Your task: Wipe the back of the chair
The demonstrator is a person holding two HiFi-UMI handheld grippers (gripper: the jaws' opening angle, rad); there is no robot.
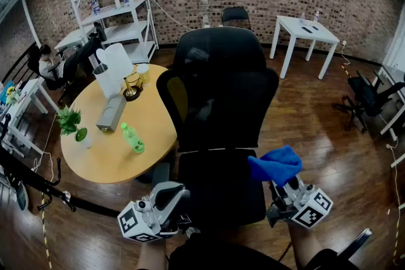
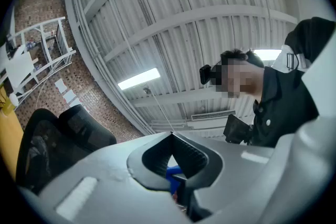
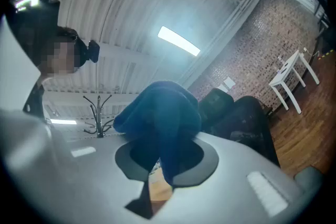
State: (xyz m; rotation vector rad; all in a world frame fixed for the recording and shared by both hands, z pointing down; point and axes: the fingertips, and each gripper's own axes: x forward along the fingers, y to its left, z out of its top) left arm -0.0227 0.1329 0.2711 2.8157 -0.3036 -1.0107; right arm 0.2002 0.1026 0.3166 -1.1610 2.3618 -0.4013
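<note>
Your right gripper (image 1: 278, 185) is squeezing its jaws tight on a bunched-up blue cloth (image 1: 276, 164) and holding it over the right edge of the seat (image 1: 215, 190), near the bottom of the black chair (image 1: 218, 88) back. Your left gripper (image 1: 179, 193) is keeping its jaws pressed together with nothing in them, low by the seat's front left corner. That seat is sitting between you and the chair back, and a round yellow table (image 1: 149, 136) with a green bottle (image 1: 133, 138) and a little plant (image 1: 68, 118) is crowding the chair's left side.
</note>
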